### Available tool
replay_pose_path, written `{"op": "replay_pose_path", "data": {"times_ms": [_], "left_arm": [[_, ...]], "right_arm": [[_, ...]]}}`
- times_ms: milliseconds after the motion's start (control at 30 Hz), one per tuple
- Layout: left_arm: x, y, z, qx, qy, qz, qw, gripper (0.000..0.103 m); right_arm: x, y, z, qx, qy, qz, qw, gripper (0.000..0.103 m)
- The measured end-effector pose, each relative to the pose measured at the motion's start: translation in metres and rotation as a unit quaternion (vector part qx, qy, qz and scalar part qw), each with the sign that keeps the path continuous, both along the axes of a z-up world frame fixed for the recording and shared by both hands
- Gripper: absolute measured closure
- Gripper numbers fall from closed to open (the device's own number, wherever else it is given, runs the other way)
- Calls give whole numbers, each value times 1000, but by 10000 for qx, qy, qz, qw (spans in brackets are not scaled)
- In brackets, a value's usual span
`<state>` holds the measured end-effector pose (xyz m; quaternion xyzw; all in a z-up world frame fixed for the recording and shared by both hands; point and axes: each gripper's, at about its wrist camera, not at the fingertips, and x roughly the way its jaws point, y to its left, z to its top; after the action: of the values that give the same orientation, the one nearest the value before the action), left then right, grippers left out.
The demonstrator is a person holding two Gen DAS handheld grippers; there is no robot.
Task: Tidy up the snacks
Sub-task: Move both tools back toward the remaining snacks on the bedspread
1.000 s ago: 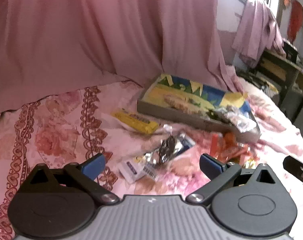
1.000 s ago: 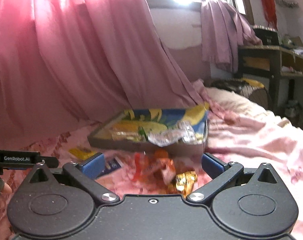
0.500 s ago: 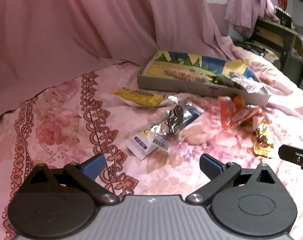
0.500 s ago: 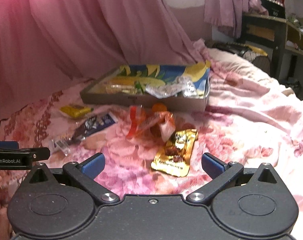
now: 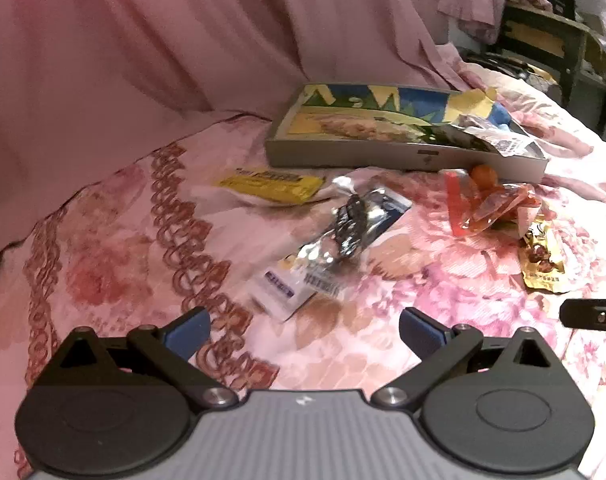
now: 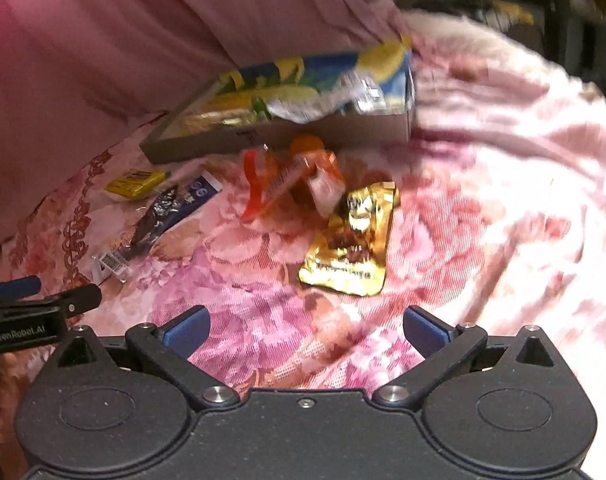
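Loose snack packets lie on a pink floral bedspread before a shallow grey box (image 5: 343,156) with a blue-yellow lining. A yellow packet (image 5: 269,184), a silver-blue packet (image 5: 343,240), orange wrappers (image 5: 487,204) and a gold packet (image 5: 541,260) show in the left wrist view. My left gripper (image 5: 303,330) is open and empty, just short of the silver-blue packet. My right gripper (image 6: 305,330) is open and empty, just short of the gold packet (image 6: 351,240). The box (image 6: 287,136), orange wrappers (image 6: 299,180), the silver-blue packet (image 6: 163,216) and the yellow packet (image 6: 137,182) lie beyond. The box holds crinkled wrappers (image 6: 327,100).
A pink curtain (image 5: 183,40) hangs behind the bed. Dark wooden furniture (image 5: 551,40) stands at the far right. The left gripper's finger (image 6: 43,300) shows at the left edge of the right wrist view.
Both grippers have tilted down and drawn back over the bedspread, so the packets sit higher and fuller in view. Jaws stay open. No snack has moved.
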<state>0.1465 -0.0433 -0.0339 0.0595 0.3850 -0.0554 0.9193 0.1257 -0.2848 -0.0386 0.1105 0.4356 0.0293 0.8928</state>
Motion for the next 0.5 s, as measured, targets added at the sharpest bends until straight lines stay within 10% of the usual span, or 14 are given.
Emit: {"op": "replay_pose_path", "data": {"times_ms": [500], "left_arm": [[52, -49, 7, 149, -184, -844, 9962, 1]], "right_arm": [[58, -22, -11, -635, -131, 183, 9977, 1]]}}
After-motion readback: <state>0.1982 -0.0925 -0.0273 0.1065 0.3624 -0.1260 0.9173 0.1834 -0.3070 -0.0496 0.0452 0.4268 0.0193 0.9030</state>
